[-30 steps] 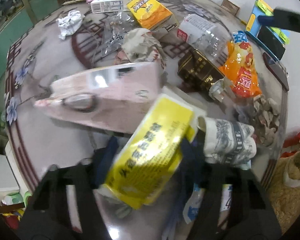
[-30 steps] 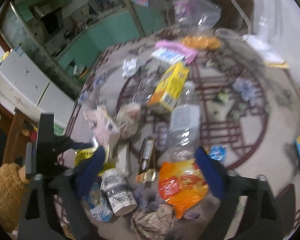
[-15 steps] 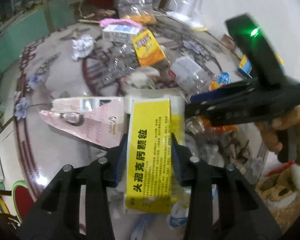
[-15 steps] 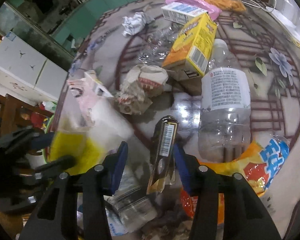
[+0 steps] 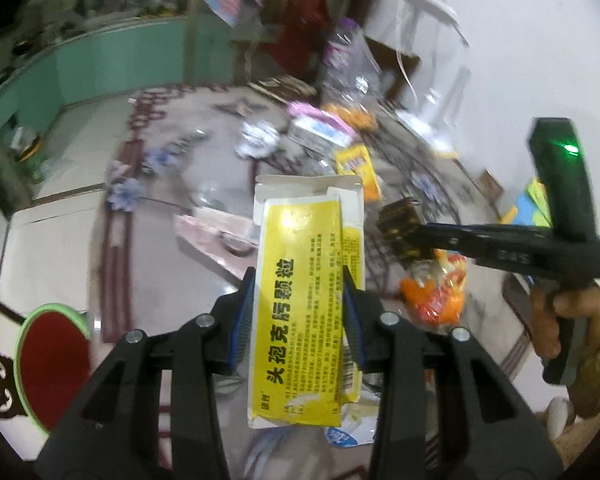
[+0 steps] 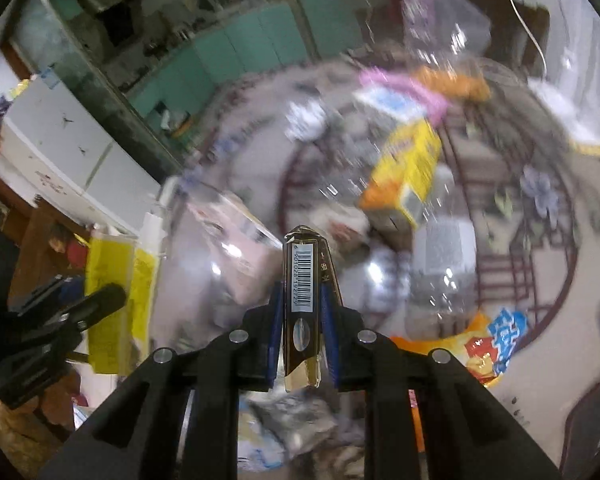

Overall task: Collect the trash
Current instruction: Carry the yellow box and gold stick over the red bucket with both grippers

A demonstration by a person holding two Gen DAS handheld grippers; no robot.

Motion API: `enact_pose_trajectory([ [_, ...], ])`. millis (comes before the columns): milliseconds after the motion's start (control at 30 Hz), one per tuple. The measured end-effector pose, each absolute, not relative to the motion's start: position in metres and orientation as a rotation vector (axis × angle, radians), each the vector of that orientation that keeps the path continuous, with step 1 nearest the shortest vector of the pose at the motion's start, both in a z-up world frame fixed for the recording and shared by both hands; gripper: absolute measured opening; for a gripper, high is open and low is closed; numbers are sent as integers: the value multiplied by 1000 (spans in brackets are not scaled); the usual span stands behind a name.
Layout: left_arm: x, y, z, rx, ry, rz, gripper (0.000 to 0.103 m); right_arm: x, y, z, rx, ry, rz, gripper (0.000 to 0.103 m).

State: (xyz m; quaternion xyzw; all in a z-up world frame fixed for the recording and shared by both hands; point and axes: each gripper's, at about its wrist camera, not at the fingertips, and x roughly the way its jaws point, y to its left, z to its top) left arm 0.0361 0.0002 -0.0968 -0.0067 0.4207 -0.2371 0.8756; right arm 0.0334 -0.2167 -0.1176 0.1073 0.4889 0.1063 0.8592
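Observation:
My left gripper is shut on a yellow and white medicine box, held upright above the round glass-topped table. The jaws of my right gripper are closing, and both pads press on a dark brown and gold pack with a barcode. In the left wrist view the right gripper comes in from the right with that dark pack at its tip, and a person's hand holds its grip. In the right wrist view the left gripper with the yellow box is at the left edge.
Several pieces of trash lie on the table: an orange snack bag, a pink carton, a yellow-orange box, a crumpled paper and a clear bottle. A red stool stands beside the table's left edge.
My left gripper has gripped the yellow box and risen with it. My right gripper has shut on the dark pack and lifted it off the table.

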Motion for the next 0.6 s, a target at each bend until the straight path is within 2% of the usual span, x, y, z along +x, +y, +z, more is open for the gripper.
enact_pose_trajectory([
  [233, 28, 60, -82, -79, 853, -341, 39, 37, -148, -88, 169, 963, 341, 18],
  [600, 11, 179, -99, -169, 889, -146, 39, 40, -31, -100, 91, 1023, 505, 18],
])
